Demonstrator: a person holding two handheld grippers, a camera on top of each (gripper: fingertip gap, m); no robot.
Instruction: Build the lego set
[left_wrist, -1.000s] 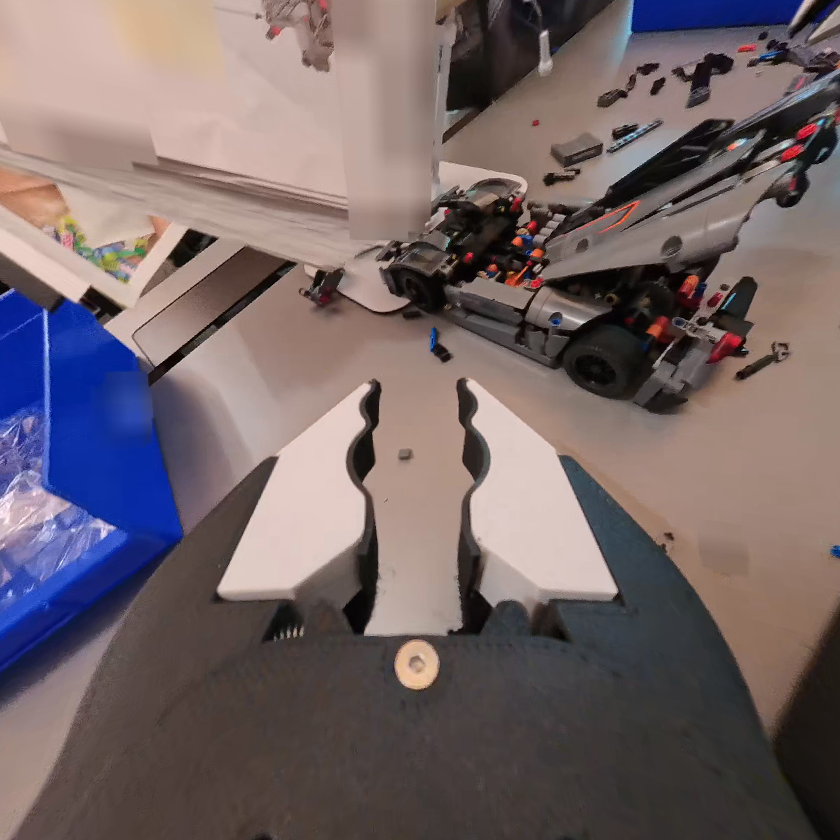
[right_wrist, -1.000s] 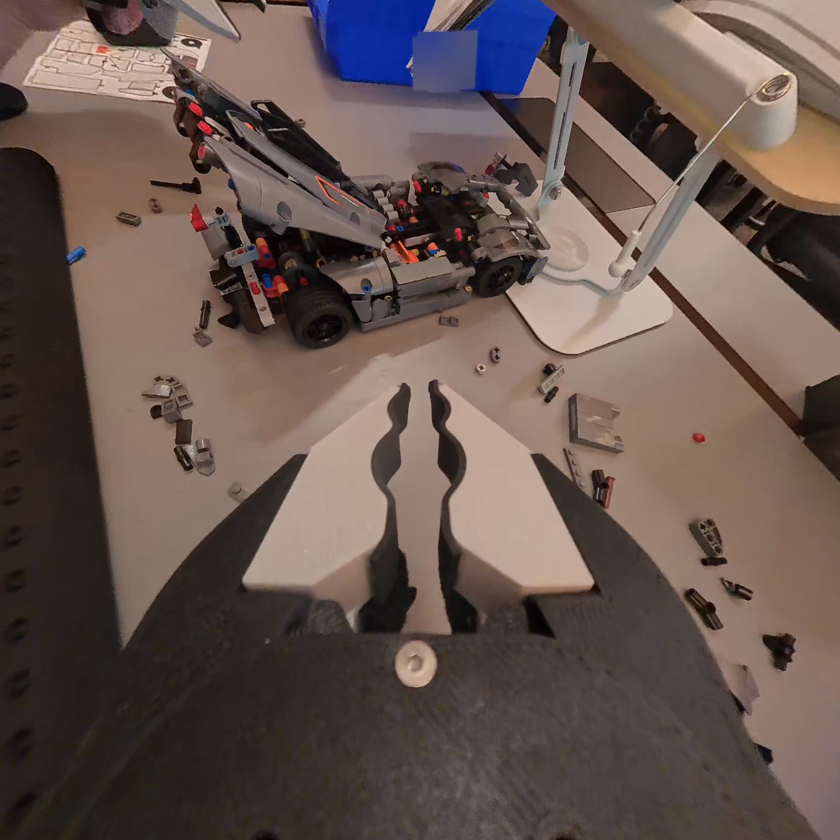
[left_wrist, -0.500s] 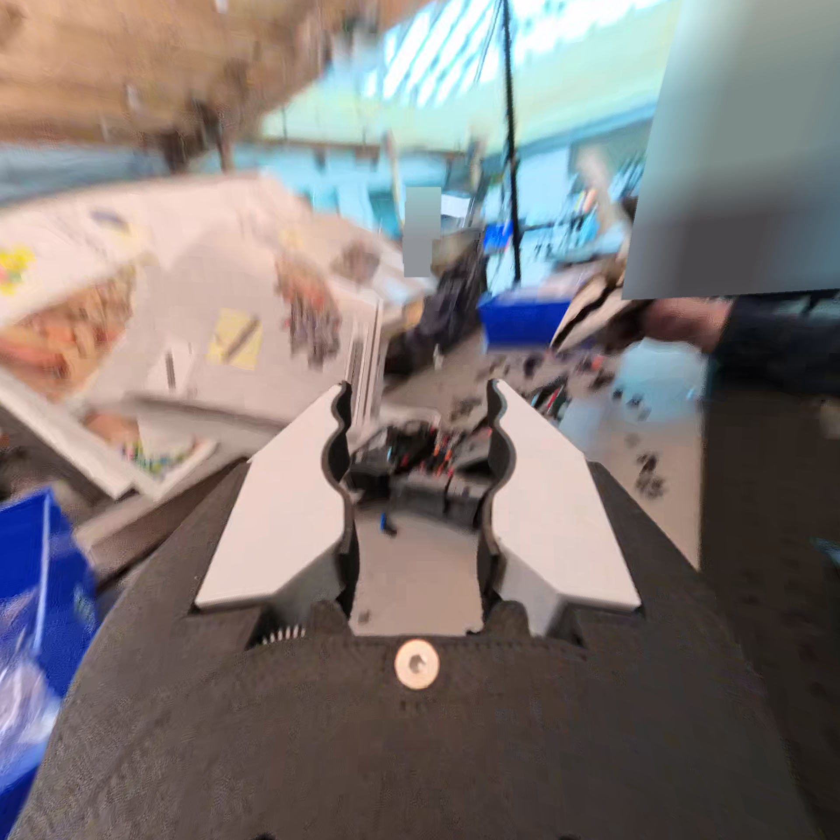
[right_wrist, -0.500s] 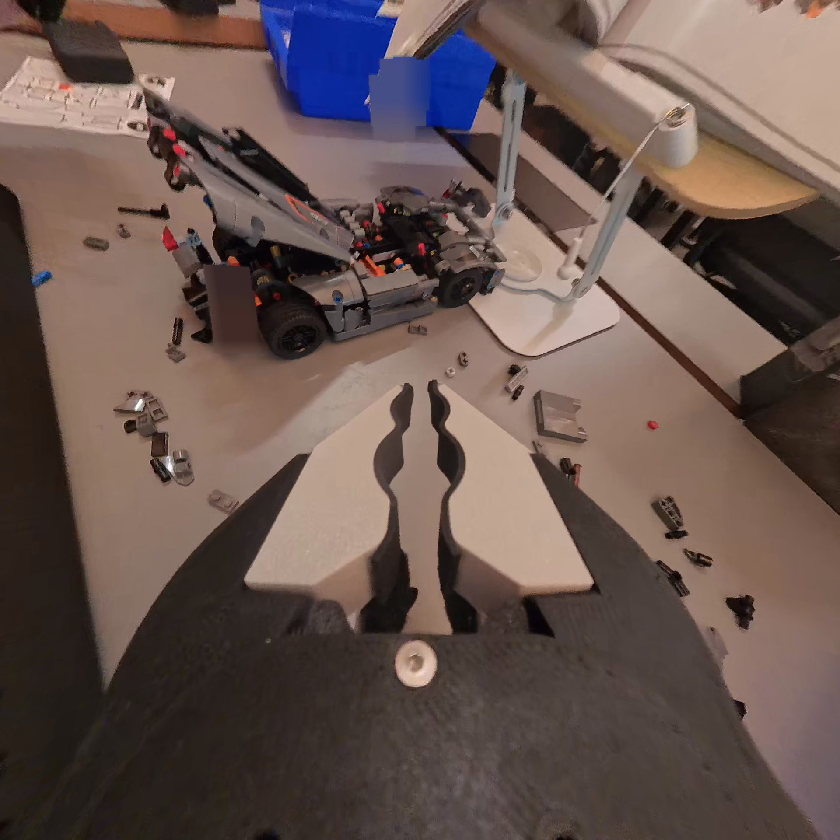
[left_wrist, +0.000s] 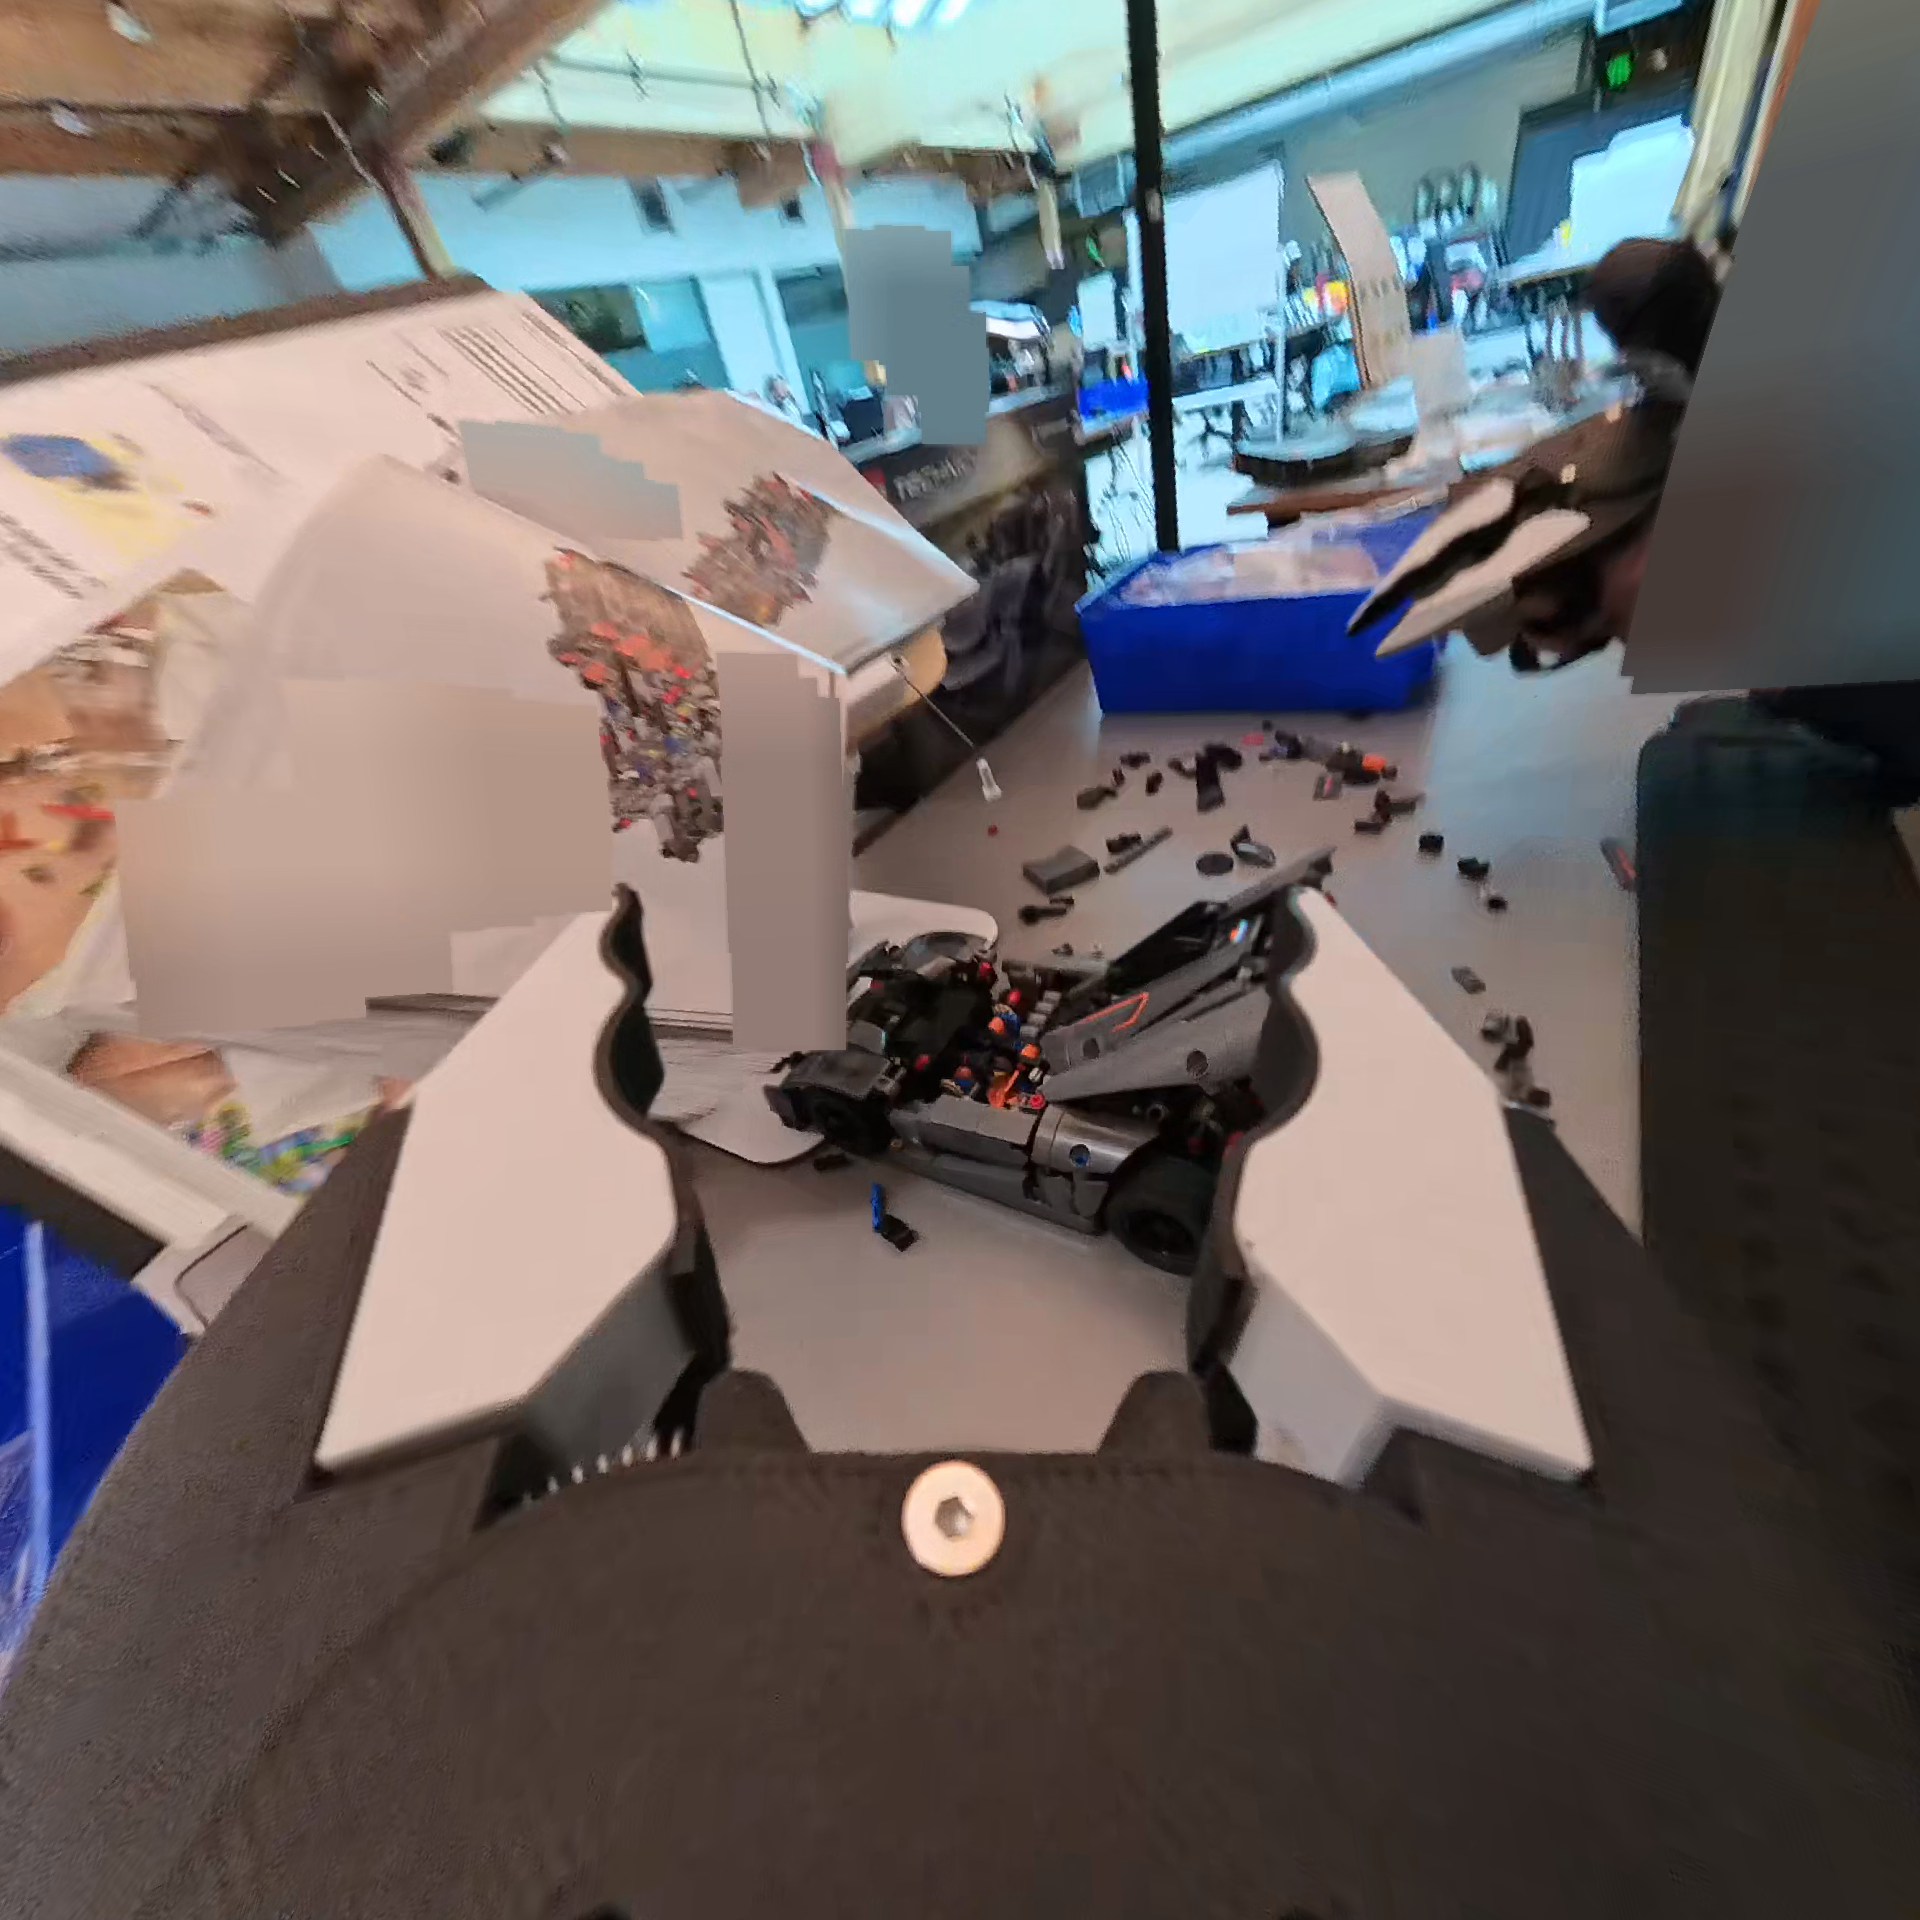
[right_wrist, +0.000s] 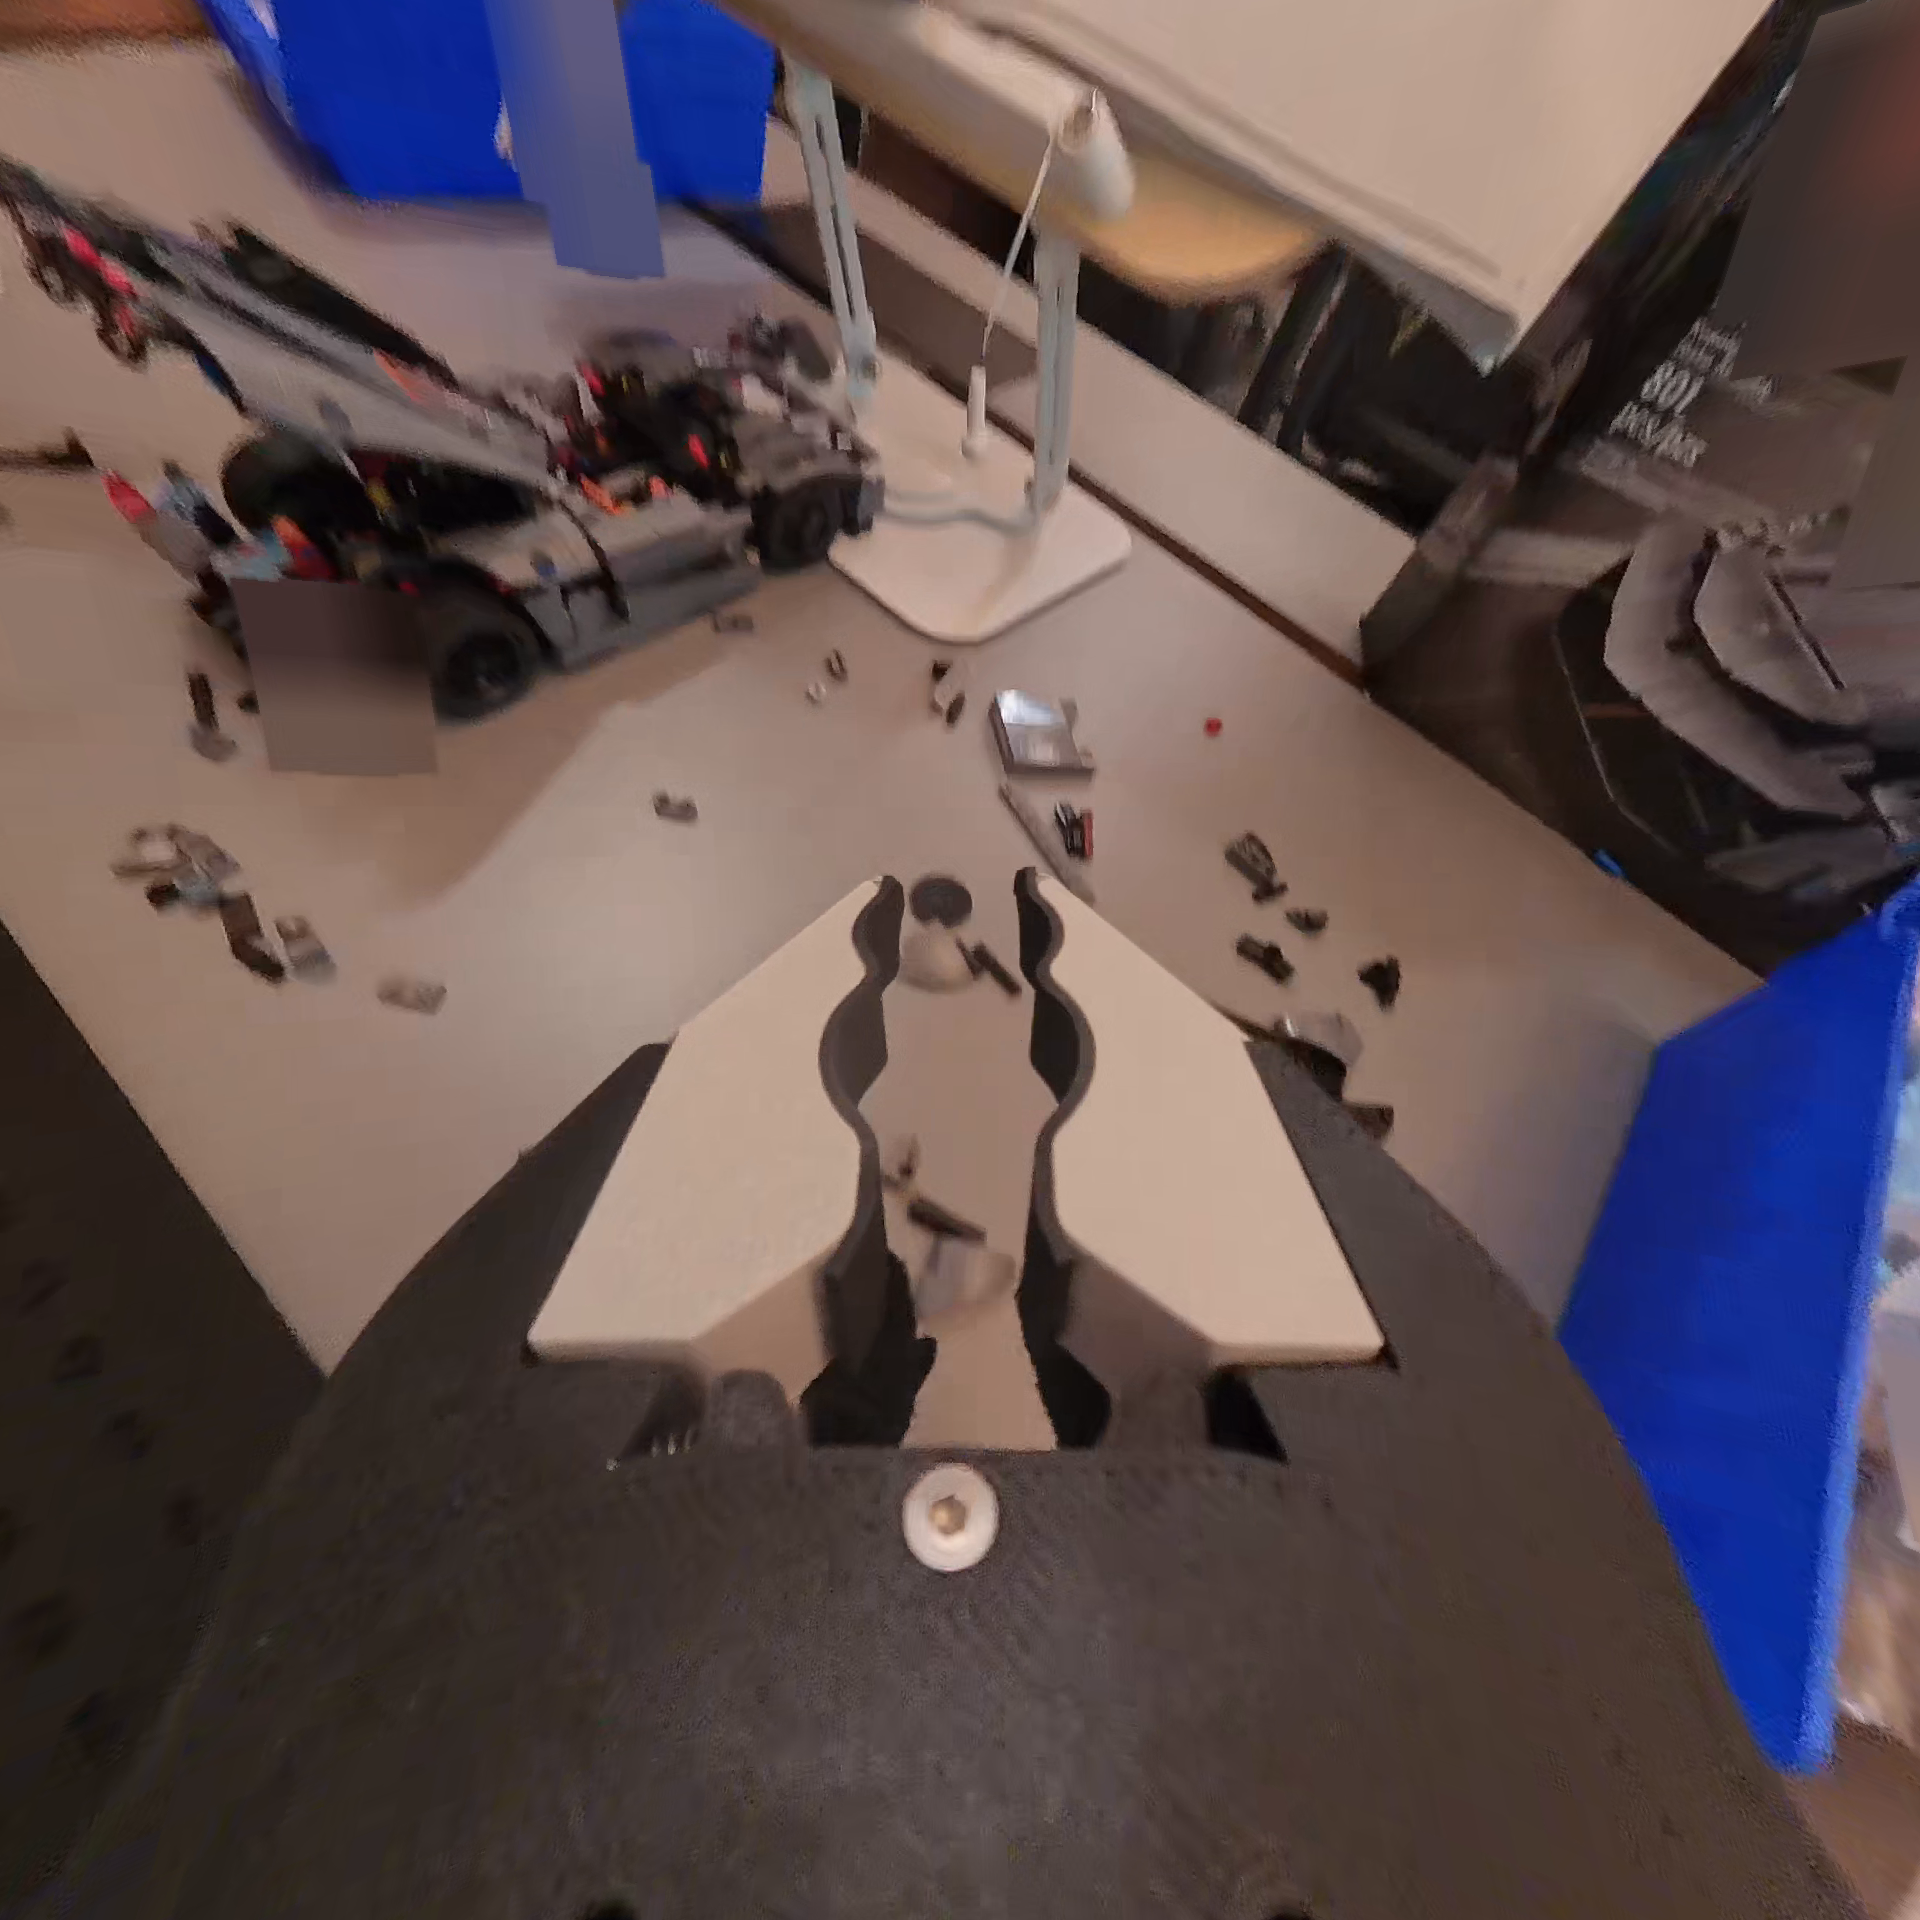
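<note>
Hovering above the desk, left hand-held gripper gapes wide, empty, framing the grey lego car. Right hand-held gripper narrowly parted, empty, over loose pieces; car sits beyond, upper left.

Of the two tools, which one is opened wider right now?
The left tool: its fingers frame the lego car, while the right tool shows a narrow gap.

A blue plastic bin sits at upper right of the left wrist view. A white metal stand with a flat base stands at upper centre of the right wrist view, a dark cardboard box at right.
</note>
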